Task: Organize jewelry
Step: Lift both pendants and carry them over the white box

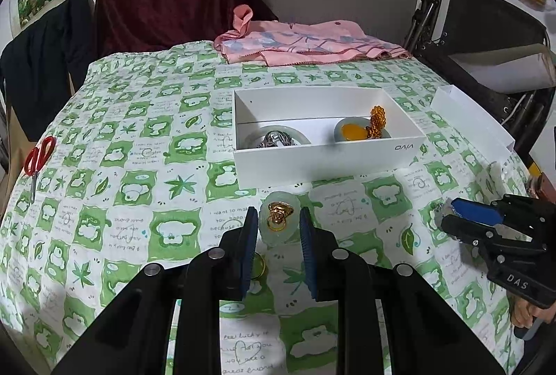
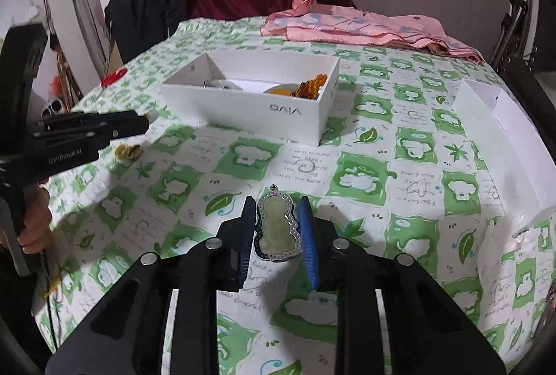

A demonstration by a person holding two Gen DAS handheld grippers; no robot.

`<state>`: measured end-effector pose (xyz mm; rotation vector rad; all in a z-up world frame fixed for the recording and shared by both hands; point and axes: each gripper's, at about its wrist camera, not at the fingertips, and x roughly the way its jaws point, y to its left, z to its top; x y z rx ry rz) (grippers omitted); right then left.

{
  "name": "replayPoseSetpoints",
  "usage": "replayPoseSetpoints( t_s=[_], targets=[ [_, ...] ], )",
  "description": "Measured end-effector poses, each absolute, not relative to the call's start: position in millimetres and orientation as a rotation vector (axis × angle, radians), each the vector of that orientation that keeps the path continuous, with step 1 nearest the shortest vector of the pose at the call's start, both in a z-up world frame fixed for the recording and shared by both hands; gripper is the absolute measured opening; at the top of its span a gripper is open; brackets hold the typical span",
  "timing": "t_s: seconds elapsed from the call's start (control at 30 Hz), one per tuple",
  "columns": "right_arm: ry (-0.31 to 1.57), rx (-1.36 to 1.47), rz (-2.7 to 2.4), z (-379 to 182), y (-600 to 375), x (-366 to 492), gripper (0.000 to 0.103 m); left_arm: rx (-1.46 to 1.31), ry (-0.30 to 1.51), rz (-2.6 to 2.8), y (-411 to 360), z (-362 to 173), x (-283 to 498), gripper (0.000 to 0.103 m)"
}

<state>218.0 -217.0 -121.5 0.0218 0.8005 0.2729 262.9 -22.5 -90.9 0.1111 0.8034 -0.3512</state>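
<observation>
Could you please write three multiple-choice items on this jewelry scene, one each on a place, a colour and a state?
1. Where do the red-handled scissors lie?
A. inside the white cardboard box
B. on the green-and-white patterned tablecloth, at its left edge
C. on the pink folded cloth

2. What colour are the pads on the left gripper's fingers?
A. blue
B. red
C. yellow

3. How does the pale green jade pendant with a silver rim sit at the right gripper?
A. hanging from a chain
B. lying inside the box
C. between the two fingers

Answers: 1 B, the scissors rest on the tablecloth, far from the white cardboard box. 2 A, both pads show dark blue. 3 C, a finger stands close on each side of the pendant.
</observation>
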Motion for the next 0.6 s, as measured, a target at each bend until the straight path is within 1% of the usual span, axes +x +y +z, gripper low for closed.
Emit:
replayPoseSetpoints(
  t_s=[0.2, 0.37, 0.5, 0.6],
  targets=[
    [0.758, 0.114, 0.284, -111, -231, 217, 0.024, 0.087, 0.793, -0.357, -20, -84, 264, 0.024],
    [0.718, 0.205, 0.307, -88, -243, 227, 0.024, 0.054, 0.779, -0.375, -20, -67, 275, 0.024],
    [0.676, 0.195, 0.307, -59, -240, 246, 0.024, 0.055, 0.748, -0.38, -26, -45, 294, 0.024],
    [0.66, 0.178, 0.312, -46, -232, 262, 0.024, 0.046, 0.75, -0.386, -30, -38, 308, 0.024]
  ],
)
